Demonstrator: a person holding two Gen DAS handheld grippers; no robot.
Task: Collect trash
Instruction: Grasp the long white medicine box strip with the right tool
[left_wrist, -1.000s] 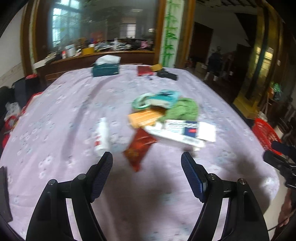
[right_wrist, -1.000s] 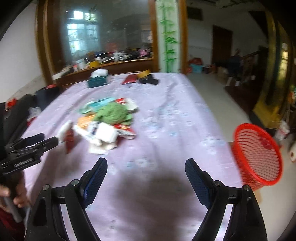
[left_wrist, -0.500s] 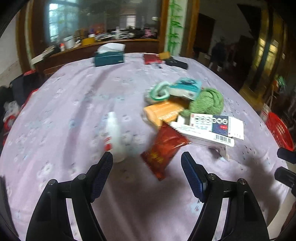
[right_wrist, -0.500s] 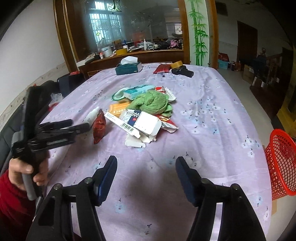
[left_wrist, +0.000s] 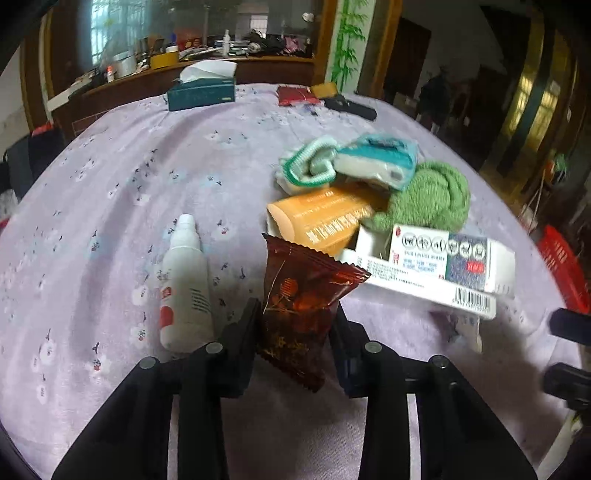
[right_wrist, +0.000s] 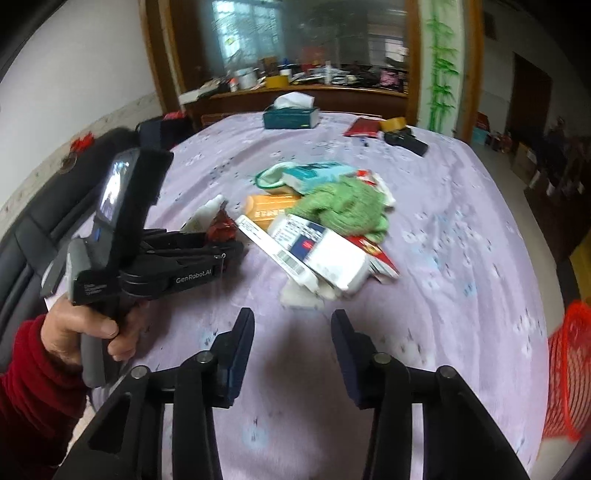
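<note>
lilac floral bench (left_wrist: 110, 155), dim cluttered room | left tool (left_wrist: 295, 325) clamped on red snack wrapper (left_wrist: 303, 295) | right tool (right_wrist: 291, 347) apart | red basket (right_wrist: 569, 369) far right

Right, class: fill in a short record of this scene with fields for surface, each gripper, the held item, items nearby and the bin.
surface: table with lilac cloth
left gripper: fingers shut on red wrapper
right gripper: open, holding nothing, above the cloth
beside wrapper: white bottle, lying down
pile: orange box, green cloth, white carton
bin: red basket off the table's right edge
</note>
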